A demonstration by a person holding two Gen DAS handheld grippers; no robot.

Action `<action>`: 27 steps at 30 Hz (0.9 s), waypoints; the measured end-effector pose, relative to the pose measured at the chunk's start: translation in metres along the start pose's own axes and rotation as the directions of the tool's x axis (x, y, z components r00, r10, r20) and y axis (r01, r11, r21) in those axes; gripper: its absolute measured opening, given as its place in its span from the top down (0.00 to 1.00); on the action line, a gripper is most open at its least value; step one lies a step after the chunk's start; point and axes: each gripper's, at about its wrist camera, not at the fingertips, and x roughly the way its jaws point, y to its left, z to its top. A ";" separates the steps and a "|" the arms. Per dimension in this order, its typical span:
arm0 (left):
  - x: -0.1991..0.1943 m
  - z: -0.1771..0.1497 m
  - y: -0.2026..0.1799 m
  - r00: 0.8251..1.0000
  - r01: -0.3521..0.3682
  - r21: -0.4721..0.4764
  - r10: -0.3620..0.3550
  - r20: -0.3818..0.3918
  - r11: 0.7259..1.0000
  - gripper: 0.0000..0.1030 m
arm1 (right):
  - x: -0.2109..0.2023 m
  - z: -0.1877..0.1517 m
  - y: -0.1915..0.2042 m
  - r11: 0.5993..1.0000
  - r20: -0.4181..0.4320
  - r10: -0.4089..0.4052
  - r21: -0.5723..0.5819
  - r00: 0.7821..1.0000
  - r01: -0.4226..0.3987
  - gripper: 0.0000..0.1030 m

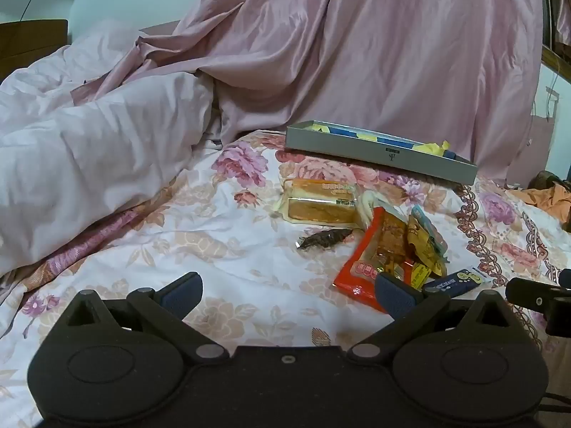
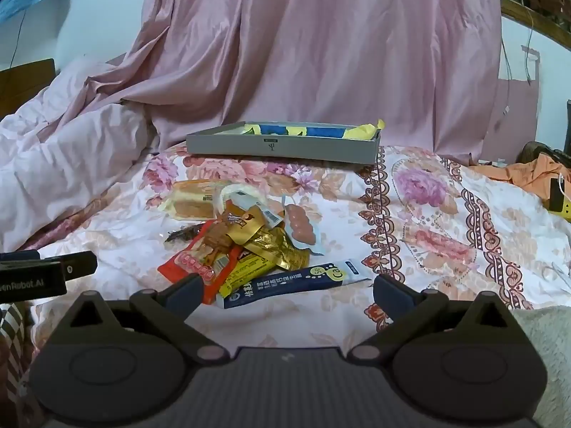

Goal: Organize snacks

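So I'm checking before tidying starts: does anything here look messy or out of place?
Yes. The snack packets lie in a loose overlapping heap on the floral bedsheet, outside the shallow grey cardboard tray. Nothing looks torn or spilled.

Both wrist views face the snack pile [image 1: 389, 246] low, side-by-side.

Glossy foil snack wrappers [image 2: 271, 246], cloth bedsheet [image 2: 446, 214]

In front of me lies a floral bedsheet [image 1: 221, 249], with a crumpled white duvet [image 1: 89, 149] on the left. Behind hangs a pink curtain [image 2: 321, 53]. Orange cloth [image 2: 524, 174] lies far right.
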 end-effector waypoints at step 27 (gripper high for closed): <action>-0.001 0.003 -0.004 1.000 0.002 0.000 -0.002 0.008 1.000 0.01 | 0.000 0.000 0.000 1.000 -0.014 0.001 0.002 1.000 -0.001 0.00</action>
